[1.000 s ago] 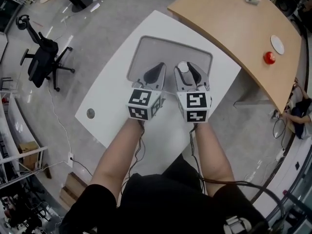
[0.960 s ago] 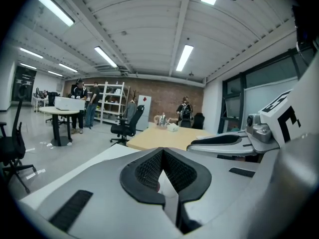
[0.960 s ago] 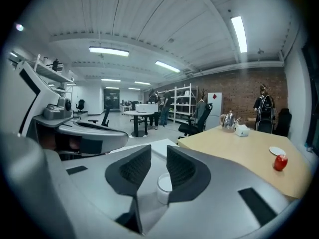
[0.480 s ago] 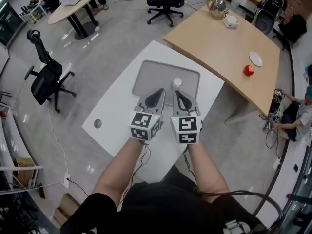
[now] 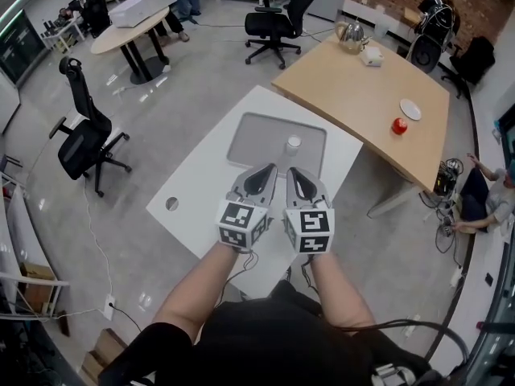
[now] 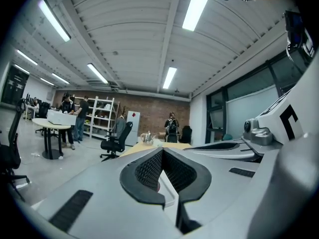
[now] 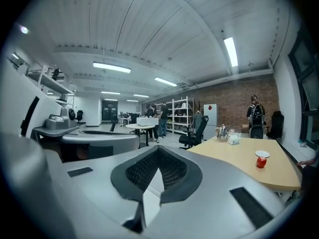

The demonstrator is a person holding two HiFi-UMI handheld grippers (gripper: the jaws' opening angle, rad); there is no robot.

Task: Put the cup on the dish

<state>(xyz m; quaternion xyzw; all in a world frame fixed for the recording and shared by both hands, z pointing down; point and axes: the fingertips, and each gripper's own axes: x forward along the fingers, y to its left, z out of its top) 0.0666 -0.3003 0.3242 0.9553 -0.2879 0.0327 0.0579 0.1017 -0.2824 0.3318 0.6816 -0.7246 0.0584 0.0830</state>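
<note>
Cup (image 5: 294, 143) stands on a grey mat (image 5: 253, 135) at centre; dish (image 5: 410, 108) lies upper right. Below, left gripper (image 5: 267, 172) and right gripper (image 5: 296, 174) sit side by side, both closed, empty.

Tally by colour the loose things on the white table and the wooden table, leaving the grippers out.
White: 3 (cup, dish, small box)
Grey: 1 (tray)
Red: 1 (round object)
Silvery: 1 (kettle)
Total: 6
</note>
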